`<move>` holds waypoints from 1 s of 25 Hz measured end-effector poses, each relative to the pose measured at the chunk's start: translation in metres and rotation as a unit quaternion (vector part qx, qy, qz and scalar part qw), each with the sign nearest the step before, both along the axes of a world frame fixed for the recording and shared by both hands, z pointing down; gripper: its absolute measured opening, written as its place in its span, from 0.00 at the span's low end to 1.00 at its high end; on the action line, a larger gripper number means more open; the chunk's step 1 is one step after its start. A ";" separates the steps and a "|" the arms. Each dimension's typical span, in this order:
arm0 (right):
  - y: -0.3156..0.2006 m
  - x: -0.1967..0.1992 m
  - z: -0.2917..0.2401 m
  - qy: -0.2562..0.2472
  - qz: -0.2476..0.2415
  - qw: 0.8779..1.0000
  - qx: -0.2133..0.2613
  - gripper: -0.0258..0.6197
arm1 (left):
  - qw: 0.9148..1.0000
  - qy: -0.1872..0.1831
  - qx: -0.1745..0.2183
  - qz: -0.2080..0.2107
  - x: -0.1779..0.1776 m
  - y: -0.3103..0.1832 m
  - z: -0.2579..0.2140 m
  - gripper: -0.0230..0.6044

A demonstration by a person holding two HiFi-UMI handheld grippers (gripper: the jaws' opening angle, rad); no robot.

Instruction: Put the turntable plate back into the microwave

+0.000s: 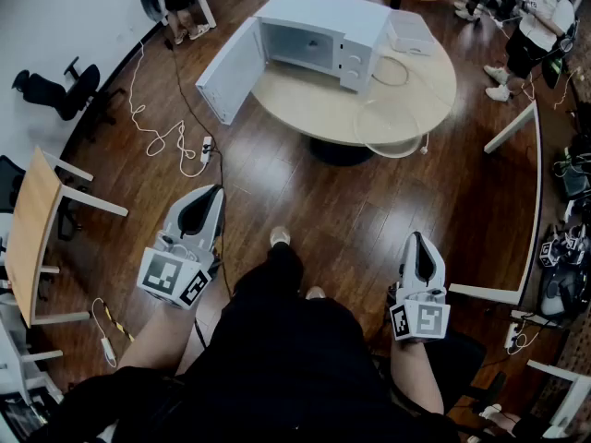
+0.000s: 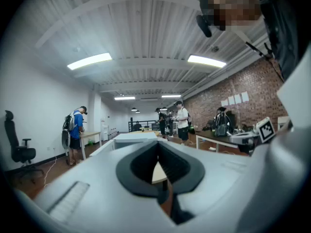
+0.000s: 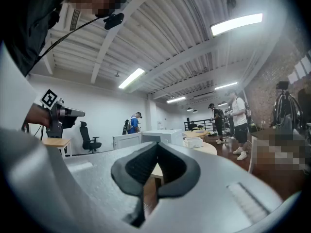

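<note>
both grippers are held level above the wooden floor (image 1: 305,201), well apart from the round table (image 1: 295,104). the left gripper (image 1: 212,195) is seen with its jaws closed tip to tip, nothing between them. the right gripper (image 1: 418,240) is likewise pressed together and empty. the white microwave (image 1: 319,30) is set on the table at 12 o'clock, its door (image 1: 229,70) swung open toward 9 o'clock. the glass turntable plate (image 1: 388,129) is laid at the table's near edge, at 4 o'clock of the microwave.
</note>
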State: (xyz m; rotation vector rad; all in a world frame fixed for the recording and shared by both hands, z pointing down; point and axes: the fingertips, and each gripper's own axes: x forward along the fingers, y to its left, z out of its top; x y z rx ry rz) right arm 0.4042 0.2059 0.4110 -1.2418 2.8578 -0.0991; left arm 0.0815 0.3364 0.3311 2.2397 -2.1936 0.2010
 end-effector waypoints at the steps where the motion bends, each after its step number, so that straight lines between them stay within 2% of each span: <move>1: -0.005 0.001 0.001 0.006 0.004 1.000 -0.001 0.04 | 1.000 0.000 0.000 0.006 0.000 -0.007 0.001 0.04; 6: -0.032 -0.005 0.007 0.026 0.025 0.999 -0.002 0.04 | 0.999 -0.012 0.007 0.034 -0.010 -0.043 0.000 0.04; 11: -0.061 -0.022 0.012 0.041 0.045 0.998 -0.004 0.04 | 0.997 0.005 0.014 0.069 -0.028 -0.093 0.002 0.04; 15: -0.087 -0.044 0.010 0.047 0.069 0.996 -0.015 0.04 | 0.996 0.024 0.010 0.089 -0.056 -0.143 -0.006 0.04; 18: -0.107 -0.061 0.011 0.059 0.076 0.995 -0.025 0.04 | 0.994 0.022 0.004 0.108 -0.071 -0.176 -0.007 0.04; 21: -0.130 -0.091 0.011 0.065 0.069 0.995 -0.037 0.04 | 0.992 0.031 -0.003 0.122 -0.089 -0.206 -0.006 0.04; 25: -0.156 -0.152 -0.006 0.070 0.046 0.996 -0.016 0.04 | 0.989 0.049 -0.003 0.138 -0.121 -0.239 -0.005 0.04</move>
